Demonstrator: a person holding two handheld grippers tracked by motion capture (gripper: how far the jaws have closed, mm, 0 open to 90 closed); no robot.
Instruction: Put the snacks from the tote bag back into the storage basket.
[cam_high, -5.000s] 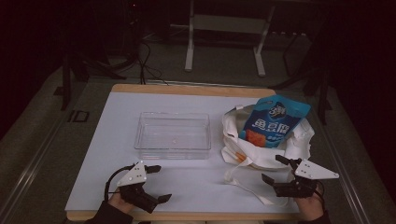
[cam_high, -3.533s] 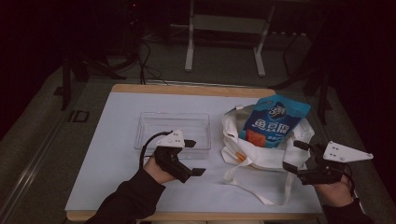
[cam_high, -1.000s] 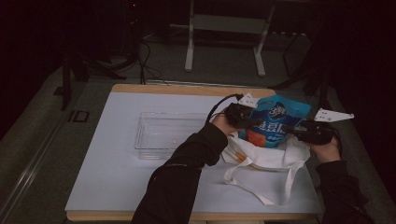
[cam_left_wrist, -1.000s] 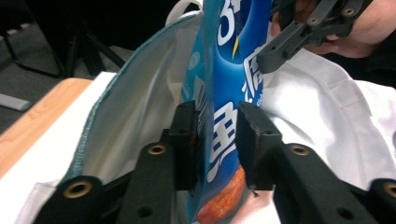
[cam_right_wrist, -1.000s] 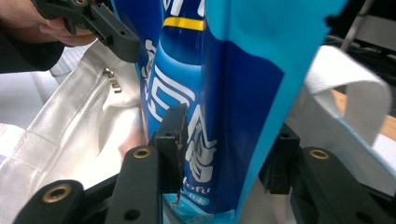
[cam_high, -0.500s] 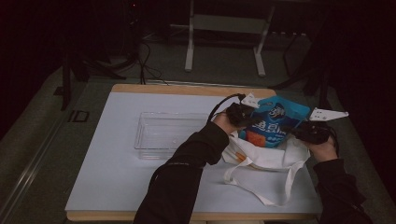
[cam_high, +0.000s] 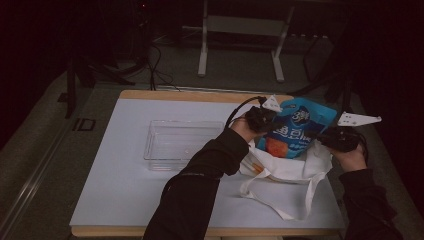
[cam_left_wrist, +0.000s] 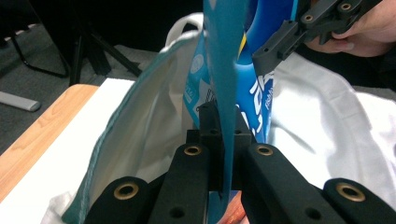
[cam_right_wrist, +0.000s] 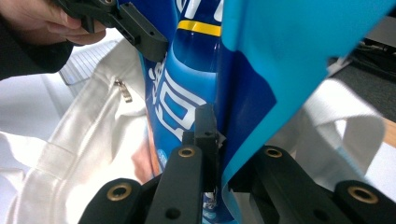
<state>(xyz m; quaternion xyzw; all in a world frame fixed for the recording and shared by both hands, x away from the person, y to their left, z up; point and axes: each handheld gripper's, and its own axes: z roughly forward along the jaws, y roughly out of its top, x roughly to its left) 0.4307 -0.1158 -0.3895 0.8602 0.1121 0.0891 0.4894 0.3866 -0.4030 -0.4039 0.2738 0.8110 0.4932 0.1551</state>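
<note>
Between the two claws stands the blue pouch (cam_high: 295, 127), upright in the white bag (cam_high: 285, 167) on the table (cam_high: 125, 185). Left claw (cam_left_wrist: 223, 140) is clamped on its near edge, the forearm reaching across from lower left; right claw (cam_right_wrist: 219, 135) pinches the opposite edge. Left of the left claw sits a clear tray (cam_high: 182, 144). Since half a second ago, the right claw has dropped slightly.

Left gripper (cam_left_wrist: 223, 154) clamped the blue snack bag (cam_left_wrist: 233, 70) edge between its jaws, above an open white cloth bag (cam_left_wrist: 140, 135). Right gripper (cam_left_wrist: 299, 32) gripped upper right.
</note>
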